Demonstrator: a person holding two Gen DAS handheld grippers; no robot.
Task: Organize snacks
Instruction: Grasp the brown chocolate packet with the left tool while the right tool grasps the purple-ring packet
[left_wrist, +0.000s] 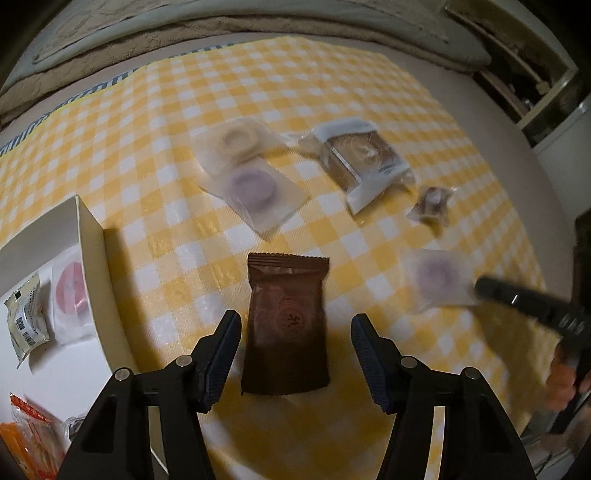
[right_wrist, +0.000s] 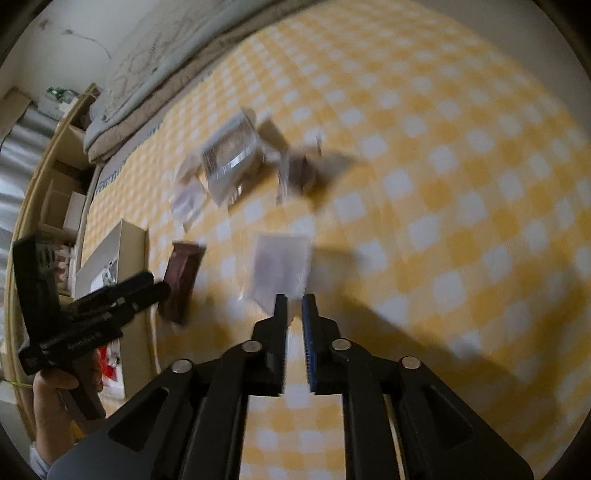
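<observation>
Left tongs (left_wrist: 293, 349) hang spread wide over the yellow checked cloth (left_wrist: 332, 92), the brown packet (left_wrist: 286, 325) lying flat between the fingers, pads clear of it on both sides. Just left of them sits the white box (left_wrist: 92, 258), with a pink snack (left_wrist: 72, 291) and a white packet (left_wrist: 26, 325) inside. Ahead lie the clear-wrapped rings (left_wrist: 243, 173) and a cake pack (left_wrist: 364, 155). Right tongs (right_wrist: 294, 306) show a narrow gap, gripping nothing, with the blurred purple ring packet (right_wrist: 280, 266) on the cloth right at their tips.
</observation>
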